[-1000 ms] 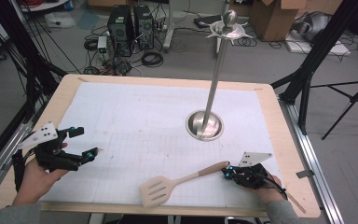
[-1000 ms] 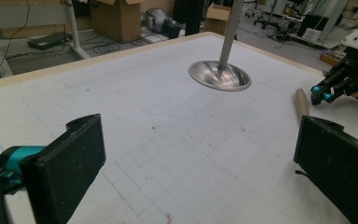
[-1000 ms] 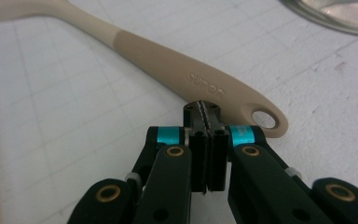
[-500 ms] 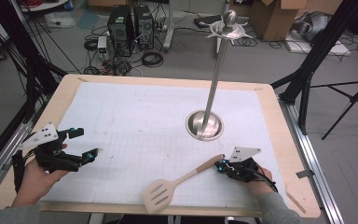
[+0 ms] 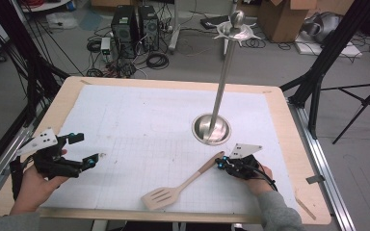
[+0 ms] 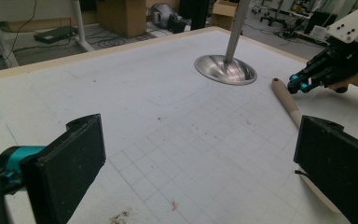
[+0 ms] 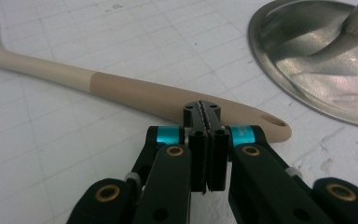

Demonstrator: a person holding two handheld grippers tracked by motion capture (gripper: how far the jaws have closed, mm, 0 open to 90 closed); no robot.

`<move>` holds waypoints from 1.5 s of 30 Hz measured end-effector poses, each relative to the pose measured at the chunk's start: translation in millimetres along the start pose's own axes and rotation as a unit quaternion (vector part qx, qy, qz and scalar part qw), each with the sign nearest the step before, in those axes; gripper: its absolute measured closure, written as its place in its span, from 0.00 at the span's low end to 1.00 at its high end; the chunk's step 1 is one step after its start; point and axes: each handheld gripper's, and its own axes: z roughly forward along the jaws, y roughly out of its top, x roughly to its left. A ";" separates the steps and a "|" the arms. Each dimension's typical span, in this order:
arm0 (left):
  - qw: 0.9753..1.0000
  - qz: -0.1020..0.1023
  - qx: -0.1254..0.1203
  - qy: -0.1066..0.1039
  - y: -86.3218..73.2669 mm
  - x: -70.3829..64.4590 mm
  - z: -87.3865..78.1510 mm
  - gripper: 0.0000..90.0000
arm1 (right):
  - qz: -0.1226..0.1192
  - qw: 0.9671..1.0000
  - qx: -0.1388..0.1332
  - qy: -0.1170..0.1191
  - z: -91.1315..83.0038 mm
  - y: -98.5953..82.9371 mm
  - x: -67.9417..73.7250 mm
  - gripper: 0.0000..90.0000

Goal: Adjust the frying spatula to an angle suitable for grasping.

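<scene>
Both tools noted: right tool (image 7: 207,122) pressed together against spatula (image 5: 183,183) handle, left tool (image 6: 200,172) apart; I may nudge it away ungrasped.

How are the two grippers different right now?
The left gripper has its jaws wide apart, while the right gripper has its jaws pressed together on nothing. The left gripper is far from the wooden spatula; the right gripper sits at the end of its handle. Both are black with teal parts, each held in a hand.

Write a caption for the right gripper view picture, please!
Shut right gripper beside the pale wooden spatula's handle, near the shiny round metal stand base.
</scene>
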 end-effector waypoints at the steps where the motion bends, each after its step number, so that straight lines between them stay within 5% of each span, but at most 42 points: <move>1: 1.000 0.001 0.001 -0.001 -0.1 0.1 0.2 0.03 | -0.001 1.000 -0.001 -0.001 0.9 0.5 0.3 1.00; 31: 1.000 -0.001 0.005 0.000 -1.8 0.3 0.2 0.03 | 0.008 1.000 -0.014 -0.011 38.7 26.4 1.4 1.00; 40: 1.000 -0.006 0.004 0.000 -3.6 2.5 -2.0 0.03 | 0.003 1.000 -0.001 0.012 27.8 26.9 4.4 1.00; 45: 1.000 -0.004 0.002 0.001 -2.8 1.3 -2.7 0.03 | -0.001 1.000 0.014 0.014 37.4 25.4 5.5 1.00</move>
